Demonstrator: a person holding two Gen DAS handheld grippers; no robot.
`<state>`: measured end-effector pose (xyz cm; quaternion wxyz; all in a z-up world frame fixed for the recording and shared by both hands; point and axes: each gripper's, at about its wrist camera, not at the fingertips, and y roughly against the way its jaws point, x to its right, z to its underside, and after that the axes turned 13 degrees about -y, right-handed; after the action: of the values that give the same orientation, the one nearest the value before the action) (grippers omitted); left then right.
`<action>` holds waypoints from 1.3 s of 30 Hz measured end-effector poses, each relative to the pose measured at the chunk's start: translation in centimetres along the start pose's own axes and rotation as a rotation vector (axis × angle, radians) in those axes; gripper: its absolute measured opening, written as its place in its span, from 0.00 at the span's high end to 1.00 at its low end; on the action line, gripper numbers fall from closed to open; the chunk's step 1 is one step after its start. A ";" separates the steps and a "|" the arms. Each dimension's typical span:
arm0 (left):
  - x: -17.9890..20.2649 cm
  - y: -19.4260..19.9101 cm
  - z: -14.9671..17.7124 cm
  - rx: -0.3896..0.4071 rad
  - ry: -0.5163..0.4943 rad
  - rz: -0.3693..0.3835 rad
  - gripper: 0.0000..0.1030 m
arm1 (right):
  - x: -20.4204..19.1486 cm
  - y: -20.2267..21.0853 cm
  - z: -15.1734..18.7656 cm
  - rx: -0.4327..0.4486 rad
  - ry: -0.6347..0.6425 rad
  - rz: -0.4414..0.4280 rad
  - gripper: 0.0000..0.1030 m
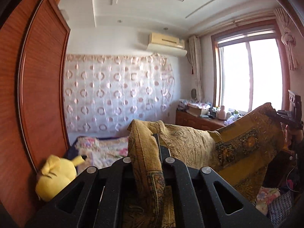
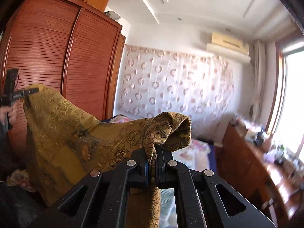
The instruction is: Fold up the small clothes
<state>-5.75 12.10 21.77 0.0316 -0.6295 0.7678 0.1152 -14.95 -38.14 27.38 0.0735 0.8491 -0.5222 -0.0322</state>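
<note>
Both grippers clamped on one mustard-yellow patterned cloth (image 1: 237, 148), held up in the air above the bed (image 1: 106, 150), each at a top corner. Left gripper (image 1: 152, 152) has its jaws narrowed to almost nothing on a bunched wad of the edge; right gripper (image 2: 153, 153) likewise pinches a gathered knot of fabric, with a loose flap drooping past the fingertips. The cloth sags in a shallow curve between the two, not taut; the lower part hangs out of sight. Risks, as judged: both holds are on crumpled bunches rather than flat hem, so a sharp shake or a pull apart could let a corner slide out. Uneven bunching would likely skew any fold line. The hanging end could brush the yellow plush toy (image 1: 55, 176) lying near the wardrobe (image 1: 38, 76).
</note>
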 end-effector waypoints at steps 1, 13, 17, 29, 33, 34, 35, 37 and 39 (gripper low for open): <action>-0.6 0.0 -1.0 0.012 -0.005 -0.012 0.94 | -0.2 0.2 -1.3 0.013 0.017 0.007 0.96; -6.9 -11.3 2.9 -0.163 0.044 -0.153 0.94 | -0.6 -13.1 -4.5 -0.106 -0.009 0.095 0.96; -7.6 -18.2 9.2 -0.281 0.063 -0.175 0.90 | 0.0 -22.0 0.0 -0.211 -0.074 0.127 0.95; -4.7 -21.7 20.6 -0.483 0.193 -0.001 0.22 | 0.9 -31.3 10.6 -0.546 -0.164 0.184 0.81; -2.8 -18.8 22.0 -0.495 0.189 0.029 0.20 | 2.4 -27.4 11.1 -0.558 -0.169 0.152 0.81; -2.4 -17.9 22.6 -0.503 0.185 0.016 0.20 | 3.4 -27.1 11.5 -0.561 -0.174 0.142 0.81; -2.4 -17.5 22.8 -0.512 0.180 0.005 0.20 | 3.9 -26.5 11.8 -0.560 -0.180 0.138 0.81; -1.5 -16.0 24.3 -0.548 0.178 -0.009 0.20 | 4.2 -26.1 13.1 -0.566 -0.197 0.131 0.80; -1.2 -14.7 25.5 -0.569 0.192 -0.010 0.20 | 4.2 -24.8 14.4 -0.565 -0.214 0.119 0.79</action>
<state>6.36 16.12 -4.79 -0.2180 -0.6247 0.7012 0.2656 6.90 -32.19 9.32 0.2529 0.7547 -0.5462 -0.2611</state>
